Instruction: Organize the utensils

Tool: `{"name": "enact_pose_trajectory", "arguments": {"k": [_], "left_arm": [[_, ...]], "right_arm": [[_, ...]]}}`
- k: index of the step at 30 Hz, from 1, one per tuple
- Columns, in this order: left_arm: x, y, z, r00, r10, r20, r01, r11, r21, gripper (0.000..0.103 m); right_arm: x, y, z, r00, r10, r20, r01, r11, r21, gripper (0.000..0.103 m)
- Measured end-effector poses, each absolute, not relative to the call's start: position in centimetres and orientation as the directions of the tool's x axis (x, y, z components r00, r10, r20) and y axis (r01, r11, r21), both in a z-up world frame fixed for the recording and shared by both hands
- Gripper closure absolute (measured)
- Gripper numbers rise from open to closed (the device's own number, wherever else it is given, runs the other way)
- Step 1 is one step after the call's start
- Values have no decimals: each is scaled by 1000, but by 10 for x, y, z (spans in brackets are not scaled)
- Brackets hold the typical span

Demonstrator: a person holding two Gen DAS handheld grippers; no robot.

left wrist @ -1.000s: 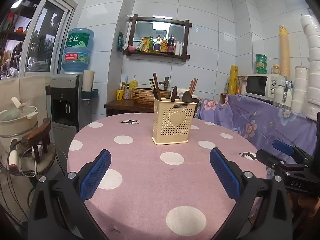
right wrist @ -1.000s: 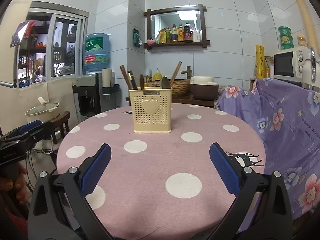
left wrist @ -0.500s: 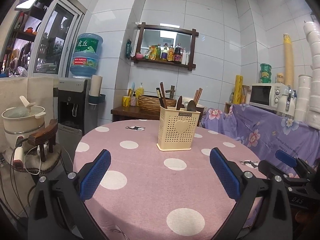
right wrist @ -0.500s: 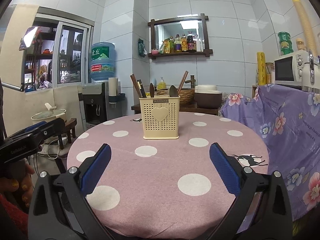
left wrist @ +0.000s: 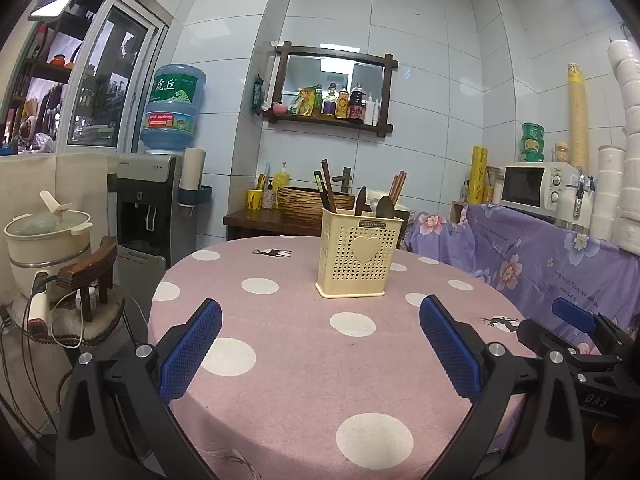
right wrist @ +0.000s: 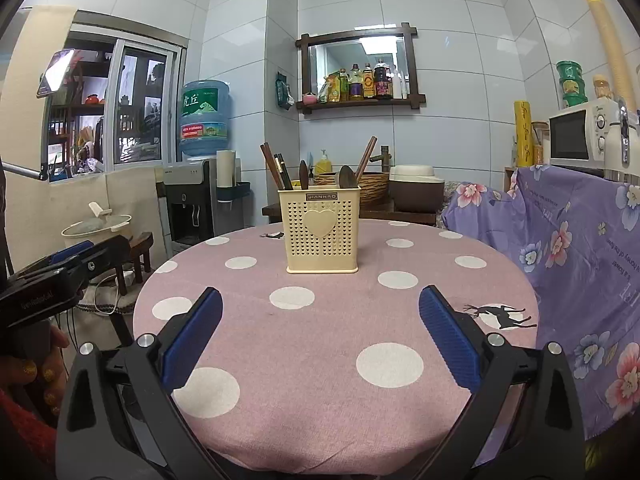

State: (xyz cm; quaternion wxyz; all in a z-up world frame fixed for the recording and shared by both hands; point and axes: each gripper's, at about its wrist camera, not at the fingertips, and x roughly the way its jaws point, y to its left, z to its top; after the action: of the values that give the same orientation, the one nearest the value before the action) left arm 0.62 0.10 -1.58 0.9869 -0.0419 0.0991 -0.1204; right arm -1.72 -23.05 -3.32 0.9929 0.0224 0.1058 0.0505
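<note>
A cream perforated utensil holder (left wrist: 355, 255) (right wrist: 322, 231) with a heart on its front stands upright on the round pink polka-dot table (left wrist: 304, 364) (right wrist: 336, 332). Dark wooden chopsticks (left wrist: 326, 187) (right wrist: 276, 170) and spoons (left wrist: 385, 207) (right wrist: 346, 178) stick out of its top. My left gripper (left wrist: 320, 352) is open and holds nothing, well short of the holder, near the table's front edge. The right gripper (right wrist: 320, 346) is also open and holds nothing, at a similar distance. Each gripper shows at the side of the other's view.
A water dispenser (left wrist: 154, 200) and a pot on a stool (left wrist: 46, 240) stand left of the table. A floral purple cloth (right wrist: 568, 248) covers the counter on the right, with a microwave (left wrist: 536, 188) on it. A side table with a woven basket (left wrist: 308, 200) lies behind.
Both grippers have drawn back and tilted upward, so the holder looks smaller and farther and more of the wall shows. Both stayed open.
</note>
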Motion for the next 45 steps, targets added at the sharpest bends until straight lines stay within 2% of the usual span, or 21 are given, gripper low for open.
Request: {"name": "enact_pose_trajectory", "arguments": {"k": [17,45], "left_arm": [[5,3,-17,951,-244,-187,229,968,-100,5],[13,2,-21,942,-234,-242,213,971,-110,5]], "right_arm": [[-17,-233,-35,972,105,-212,-93,994,66,6],[-16,-233,-38,969,103,-223,-88,993,73,6]]}}
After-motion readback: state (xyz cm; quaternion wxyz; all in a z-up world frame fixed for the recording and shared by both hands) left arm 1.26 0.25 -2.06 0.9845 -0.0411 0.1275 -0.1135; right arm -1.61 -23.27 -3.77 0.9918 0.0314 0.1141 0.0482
